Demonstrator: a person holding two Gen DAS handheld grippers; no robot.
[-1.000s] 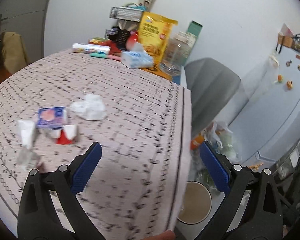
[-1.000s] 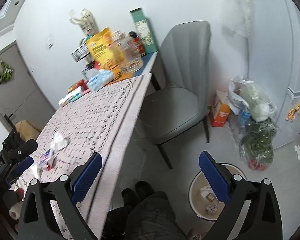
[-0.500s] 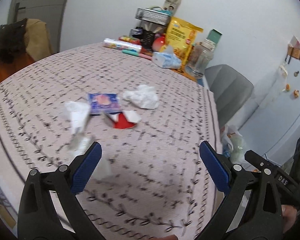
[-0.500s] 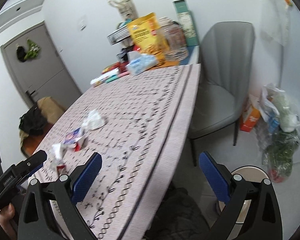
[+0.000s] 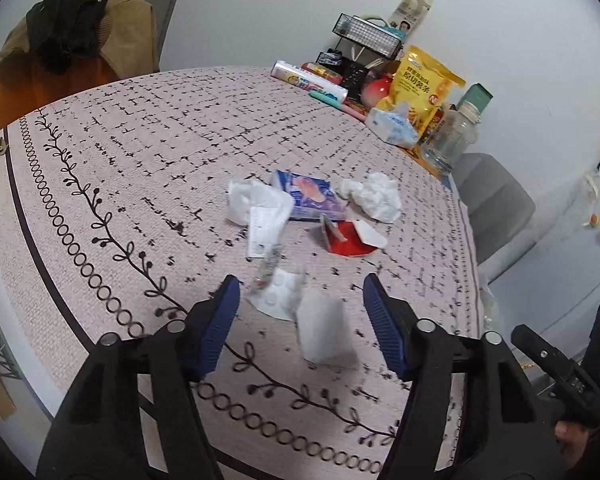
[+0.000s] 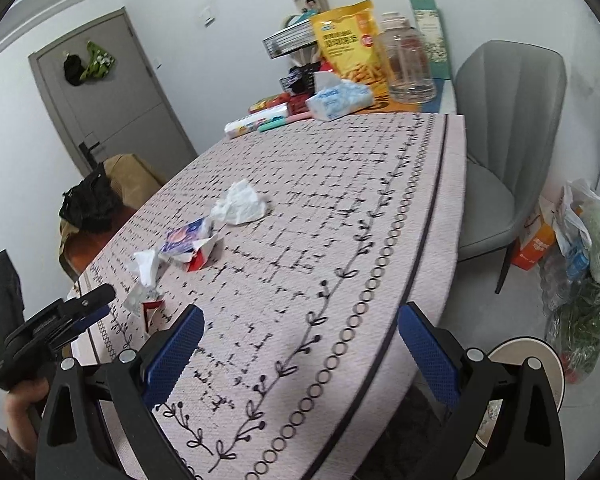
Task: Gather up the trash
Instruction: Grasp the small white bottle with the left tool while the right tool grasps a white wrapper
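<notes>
While crumpled, white tissue (image 5: pixel 374 198), torn wrappers (image 5: pixel 310 196)

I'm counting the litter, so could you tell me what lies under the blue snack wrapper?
The blue snack wrapper rests on the tablecloth, its left edge overlapped by a white tissue. Anything beneath it is hidden.

The desk (image 5: pixel 148 168) wears a matt woven cloth, pale pink with black print. On it, crumpled tissue (image 5: pixel 374 196) looks soft and papery; just beside it a glossy blue wrapper (image 5: pixel 312 196) catches light. Nearer the desk's edge lies translucent plastic film (image 5: pixel 272 272). The left tool (image 5: pixel 300 320) has matt black plastic arms and textured blue pads.
</notes>
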